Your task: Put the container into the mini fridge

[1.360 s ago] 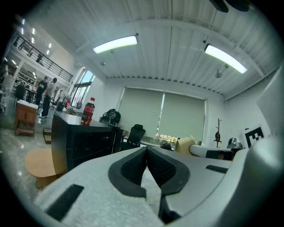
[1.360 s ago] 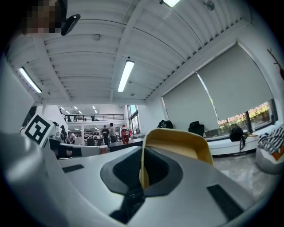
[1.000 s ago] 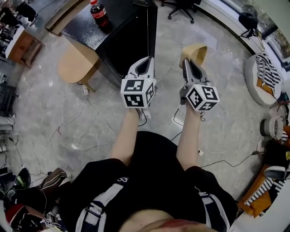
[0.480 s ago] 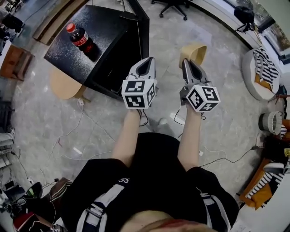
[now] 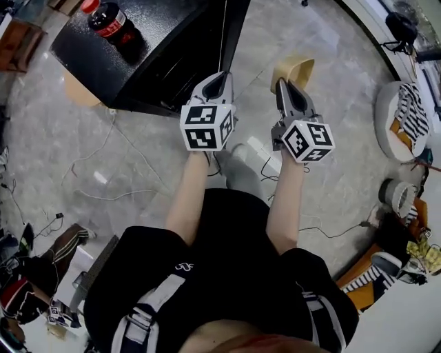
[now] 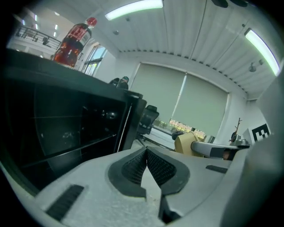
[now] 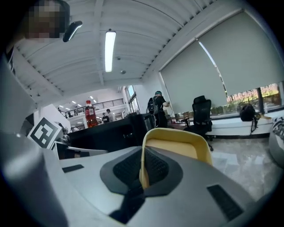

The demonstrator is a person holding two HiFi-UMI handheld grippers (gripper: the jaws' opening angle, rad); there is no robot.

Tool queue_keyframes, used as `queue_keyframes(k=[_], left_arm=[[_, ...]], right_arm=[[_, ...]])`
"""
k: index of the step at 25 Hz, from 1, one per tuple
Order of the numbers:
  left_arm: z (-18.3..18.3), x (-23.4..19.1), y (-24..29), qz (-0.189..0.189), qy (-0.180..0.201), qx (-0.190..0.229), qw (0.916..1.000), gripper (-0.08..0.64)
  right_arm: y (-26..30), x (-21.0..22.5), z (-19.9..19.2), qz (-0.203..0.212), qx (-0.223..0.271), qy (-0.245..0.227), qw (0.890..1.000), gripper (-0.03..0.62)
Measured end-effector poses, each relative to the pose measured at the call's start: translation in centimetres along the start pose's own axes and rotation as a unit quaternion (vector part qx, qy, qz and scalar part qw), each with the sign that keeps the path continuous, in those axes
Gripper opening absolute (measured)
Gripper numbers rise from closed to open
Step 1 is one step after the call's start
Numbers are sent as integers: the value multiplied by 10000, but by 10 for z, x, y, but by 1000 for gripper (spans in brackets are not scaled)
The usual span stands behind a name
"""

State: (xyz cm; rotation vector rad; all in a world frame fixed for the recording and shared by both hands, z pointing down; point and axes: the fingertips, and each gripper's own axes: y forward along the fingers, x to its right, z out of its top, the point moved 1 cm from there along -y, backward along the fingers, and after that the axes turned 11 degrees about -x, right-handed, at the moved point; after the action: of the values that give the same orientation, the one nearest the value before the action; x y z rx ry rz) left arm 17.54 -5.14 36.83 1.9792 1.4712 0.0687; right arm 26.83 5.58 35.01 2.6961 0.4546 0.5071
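Note:
The mini fridge point(image 5: 138, 52) is a black box on the floor ahead and to the left, with its door point(image 5: 231, 31) swung open. Its dark inside shelves point(image 6: 66, 128) fill the left of the left gripper view. My right gripper point(image 5: 284, 86) is shut on the rim of the yellow container point(image 5: 293, 69), an open tub held in the air. The tub's wall point(image 7: 177, 146) stands pinched between the pads. My left gripper point(image 5: 215, 84) is shut and empty, level with the right one and close to the fridge's open front. The container point(image 6: 188, 142) also shows in the left gripper view.
A cola bottle point(image 5: 107, 21) stands on top of the fridge. A wooden stool point(image 5: 79, 93) sits beside it. Cables point(image 5: 117, 165) trail over the marble floor. A round cushion with striped cloth point(image 5: 403, 117) and clutter lie at the right. An office chair point(image 7: 202, 116) stands further off.
The fridge and bottle have slid up and left in the head view as the person steps nearer. Both grippers keep their pose, and the right one still holds the container.

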Motion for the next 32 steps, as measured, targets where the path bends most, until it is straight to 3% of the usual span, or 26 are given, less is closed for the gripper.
queue_keyframes(k=[8, 16, 22, 25, 32], left_arm=[[-75, -68, 0, 809, -755, -424, 9930, 5], [-119, -123, -28, 1532, -1393, -496, 9771, 6], [-136, -168, -59, 2224, -1594, -415, 9609, 6], [-151, -184, -72, 2326, -1817, -336, 9549, 5], [-172, -196, -91, 2561, -2028, -354, 9445, 5]], right_arm=[[62, -36, -74, 739, -998, -75, 9922, 18], [109, -100, -132, 1556, -1909, -797, 9659, 18], [156, -152, -170, 2175, -2547, -1970, 9214, 18], [183, -169, -194, 2329, -2791, -2502, 8974, 18], [240, -186, -235, 2605, -3176, -3771, 8301, 18]])
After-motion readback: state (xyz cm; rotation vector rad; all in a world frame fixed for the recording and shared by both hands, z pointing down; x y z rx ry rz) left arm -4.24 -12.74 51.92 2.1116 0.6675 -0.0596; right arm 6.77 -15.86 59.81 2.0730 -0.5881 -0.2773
